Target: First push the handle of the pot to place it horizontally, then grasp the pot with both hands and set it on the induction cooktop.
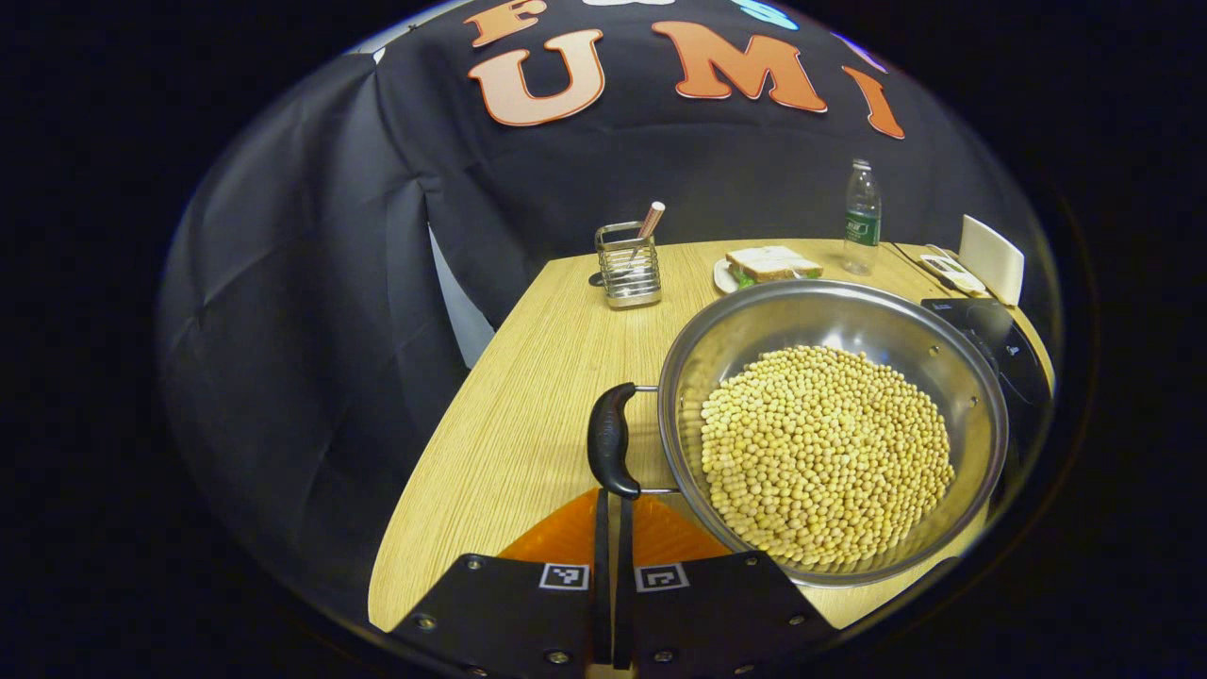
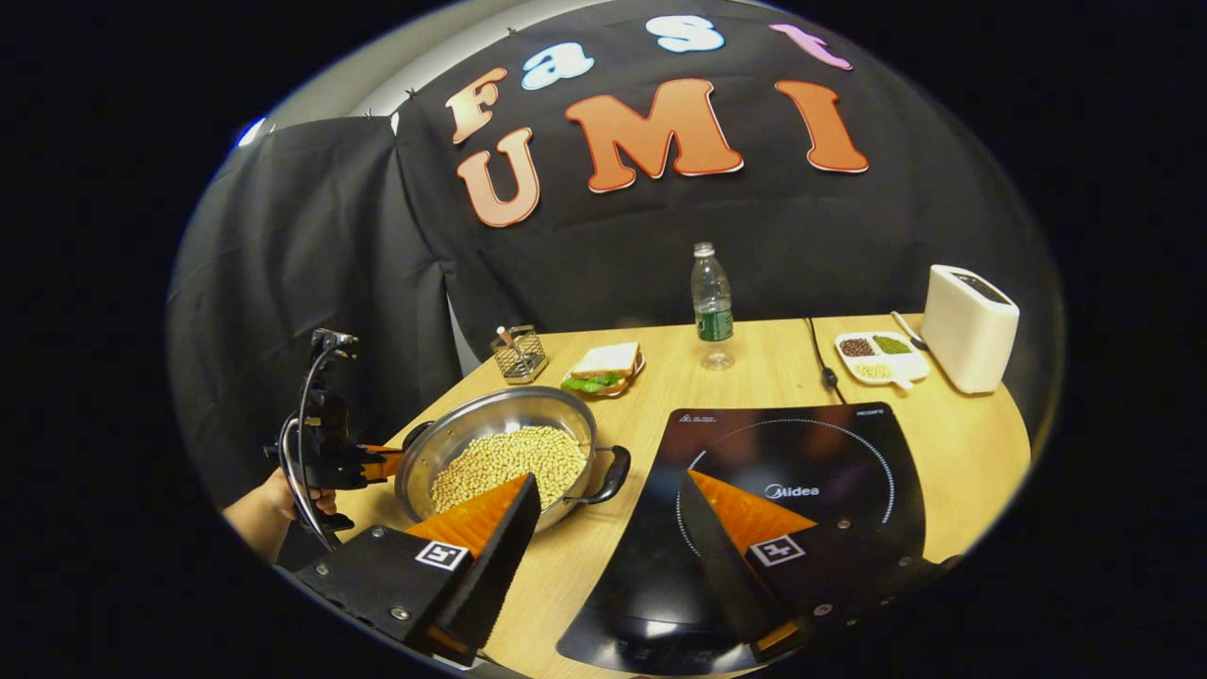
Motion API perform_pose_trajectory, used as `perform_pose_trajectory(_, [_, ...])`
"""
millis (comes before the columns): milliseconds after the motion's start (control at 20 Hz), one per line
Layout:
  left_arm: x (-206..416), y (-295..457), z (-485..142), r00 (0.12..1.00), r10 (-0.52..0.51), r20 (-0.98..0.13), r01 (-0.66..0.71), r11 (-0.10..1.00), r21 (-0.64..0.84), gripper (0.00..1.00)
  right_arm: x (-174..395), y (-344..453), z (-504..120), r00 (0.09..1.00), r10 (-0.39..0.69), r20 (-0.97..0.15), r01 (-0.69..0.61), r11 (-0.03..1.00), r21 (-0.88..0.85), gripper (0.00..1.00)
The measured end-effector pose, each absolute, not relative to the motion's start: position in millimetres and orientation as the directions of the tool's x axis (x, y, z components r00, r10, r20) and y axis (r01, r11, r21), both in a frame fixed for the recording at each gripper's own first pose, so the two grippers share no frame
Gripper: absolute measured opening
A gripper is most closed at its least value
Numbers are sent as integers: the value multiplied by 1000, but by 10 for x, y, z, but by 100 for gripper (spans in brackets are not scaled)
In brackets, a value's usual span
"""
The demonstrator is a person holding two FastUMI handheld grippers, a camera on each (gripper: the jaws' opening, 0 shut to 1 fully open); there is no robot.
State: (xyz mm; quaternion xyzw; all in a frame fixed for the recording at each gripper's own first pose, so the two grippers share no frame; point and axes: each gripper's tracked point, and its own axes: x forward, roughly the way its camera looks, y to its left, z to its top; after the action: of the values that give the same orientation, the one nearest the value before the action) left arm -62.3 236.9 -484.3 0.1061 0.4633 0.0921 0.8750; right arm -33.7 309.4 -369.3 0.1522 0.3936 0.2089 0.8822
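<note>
Left gripper (image 1: 611,528), fingers closed together, is held just below the pot (image 1: 830,424) handle (image 1: 611,438); right gripper (image 2: 603,528) is spread wide. Handle-pushing seems underway; a two-sided grasp is needed next.

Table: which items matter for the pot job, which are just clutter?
In play:
- pot of beans, with its side handles
- induction cooktop
- left hand-held gripper, shut, just behind the near handle
- right hand-held gripper, open

Lying about:
- water bottle
- sandwich
- wire holder
- toaster
- divided dish
</note>
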Motion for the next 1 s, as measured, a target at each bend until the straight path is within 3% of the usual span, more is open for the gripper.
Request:
perform_pose_trajectory(100, [-634,2344,-4766,560,233,-795,-63,969,240,6,-289,3186,-3811,581,480,-657,-228,872,434,86])
perform_pose_trajectory(150, [-628,2393,-4725,560,239,-793,-66,967,245,6,-253,3229,-3875,569,474,-672,-214,874,436,92])
perform_pose_trajectory(400, [-408,2408,-4260,655,223,-722,-46,966,256,50,-204,3477,-4083,492,484,-724,-168,868,467,92])
perform_pose_trajectory(450, [-341,2375,-4195,669,212,-712,-42,968,249,53,-179,3519,-4110,480,486,-730,-163,868,470,92])
perform_pose_trajectory(500, [-291,2328,-4170,673,192,-715,-33,973,230,69,-153,3560,-4121,468,488,-737,-160,867,473,92])
perform_pose_trajectory(550, [-248,2263,-4170,666,173,-726,-28,978,207,73,-120,3586,-4121,457,489,-743,-152,866,476,92])
perform_pose_trajectory(800, [-41,2127,-4208,612,90,-786,-59,996,68,73,10,3670,-4223,425,452,-784,-138,889,437,92])
perform_pose_trajectory(1000, [-33,2213,-4409,525,109,-844,-50,994,98,73,7,3714,-4400,385,424,-819,-118,903,412,92])
